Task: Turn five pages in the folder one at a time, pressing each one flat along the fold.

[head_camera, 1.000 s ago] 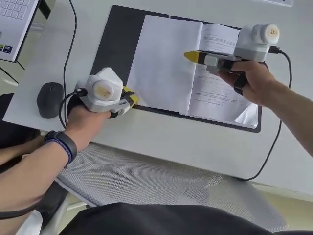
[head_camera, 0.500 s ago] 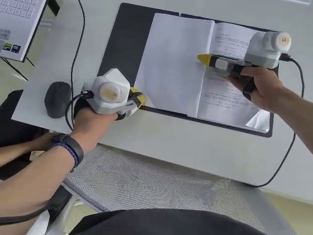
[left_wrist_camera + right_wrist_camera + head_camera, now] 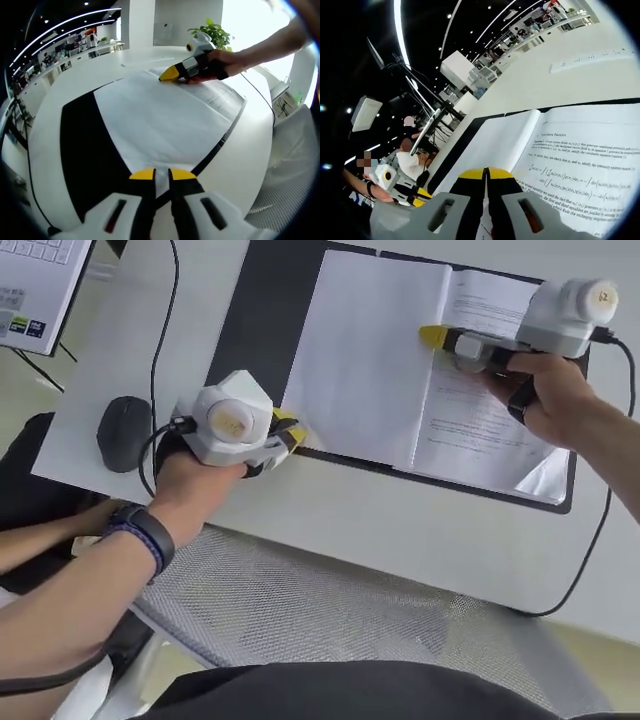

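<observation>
The folder (image 3: 265, 310) lies open on the white bench (image 3: 400, 530), its black cover showing at the left, a blank white page (image 3: 370, 350) turned over to the left and a printed page (image 3: 490, 420) on the right. In the head view the right gripper (image 3: 433, 336) rests its yellow tips on the far part of the printed page, just right of the fold. Its own view shows the jaws (image 3: 486, 172) pressed together with nothing between them, over lines of equations that the head view leaves too small to read.

The left gripper (image 3: 292, 432) sits at the folder's near left edge. Its own view shows the jaws (image 3: 162, 174) drawn nearly together at that black edge (image 3: 90, 150), holding nothing, with the right gripper (image 3: 167, 75) beyond on the page. A mouse (image 3: 123, 433) and a laptop (image 3: 35, 280) lie to the left.
</observation>
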### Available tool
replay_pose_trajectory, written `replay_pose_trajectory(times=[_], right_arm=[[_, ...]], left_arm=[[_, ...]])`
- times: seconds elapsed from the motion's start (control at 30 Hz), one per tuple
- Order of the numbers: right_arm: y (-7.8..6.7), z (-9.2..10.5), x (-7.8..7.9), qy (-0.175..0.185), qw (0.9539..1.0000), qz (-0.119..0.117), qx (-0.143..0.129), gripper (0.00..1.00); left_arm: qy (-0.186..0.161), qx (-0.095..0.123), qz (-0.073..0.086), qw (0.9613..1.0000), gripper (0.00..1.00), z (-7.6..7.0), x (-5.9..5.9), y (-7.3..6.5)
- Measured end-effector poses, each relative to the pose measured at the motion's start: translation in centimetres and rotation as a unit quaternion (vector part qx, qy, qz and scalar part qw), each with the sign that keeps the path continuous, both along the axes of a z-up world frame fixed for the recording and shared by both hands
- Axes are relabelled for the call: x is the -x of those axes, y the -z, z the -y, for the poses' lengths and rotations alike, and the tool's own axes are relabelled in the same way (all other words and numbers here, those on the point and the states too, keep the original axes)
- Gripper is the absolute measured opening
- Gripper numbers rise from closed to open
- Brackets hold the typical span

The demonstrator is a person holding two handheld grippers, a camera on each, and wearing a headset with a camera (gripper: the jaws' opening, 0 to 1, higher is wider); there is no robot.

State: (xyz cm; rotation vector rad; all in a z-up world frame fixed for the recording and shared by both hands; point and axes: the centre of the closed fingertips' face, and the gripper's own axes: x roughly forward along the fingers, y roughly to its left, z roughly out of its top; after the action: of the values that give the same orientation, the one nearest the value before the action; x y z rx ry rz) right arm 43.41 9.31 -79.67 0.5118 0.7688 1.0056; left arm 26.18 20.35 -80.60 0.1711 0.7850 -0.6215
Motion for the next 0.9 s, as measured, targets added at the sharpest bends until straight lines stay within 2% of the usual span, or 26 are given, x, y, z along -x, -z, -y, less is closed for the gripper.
replay_pose_trajectory(times=[0.17,0.3,0.33,0.43,0.53,0.9], right_arm=[[0.0,0.0,-1.7,0.018,0.9998,-0.006,-0.010,0.00],[0.2,0.1,-4.6,0.064,0.9975,-0.018,-0.023,0.00],[0.2,0.2,-5.4,0.084,0.9957,-0.025,-0.029,0.00],[0.3,0.4,-6.7,0.109,0.9928,-0.029,-0.040,0.00],[0.3,0.7,-8.1,0.140,0.9881,-0.037,-0.052,0.00],[0.5,1.3,-10.8,0.197,0.9753,-0.058,-0.081,0.00]], left_arm=[[0.005,0.000,0.001,1.0000,0.09,0.1,0.1,0.1],[0.004,0.000,0.001,1.0000,0.09,0.1,0.0,0.1],[0.002,0.001,0.001,1.0000,0.09,0.0,0.0,0.1],[-0.001,0.003,0.001,1.0000,0.09,0.0,0.0,0.1],[-0.001,0.004,0.001,1.0000,0.10,0.0,0.0,0.2],[-0.002,0.007,0.001,1.0000,0.09,-0.1,-0.1,0.2]])
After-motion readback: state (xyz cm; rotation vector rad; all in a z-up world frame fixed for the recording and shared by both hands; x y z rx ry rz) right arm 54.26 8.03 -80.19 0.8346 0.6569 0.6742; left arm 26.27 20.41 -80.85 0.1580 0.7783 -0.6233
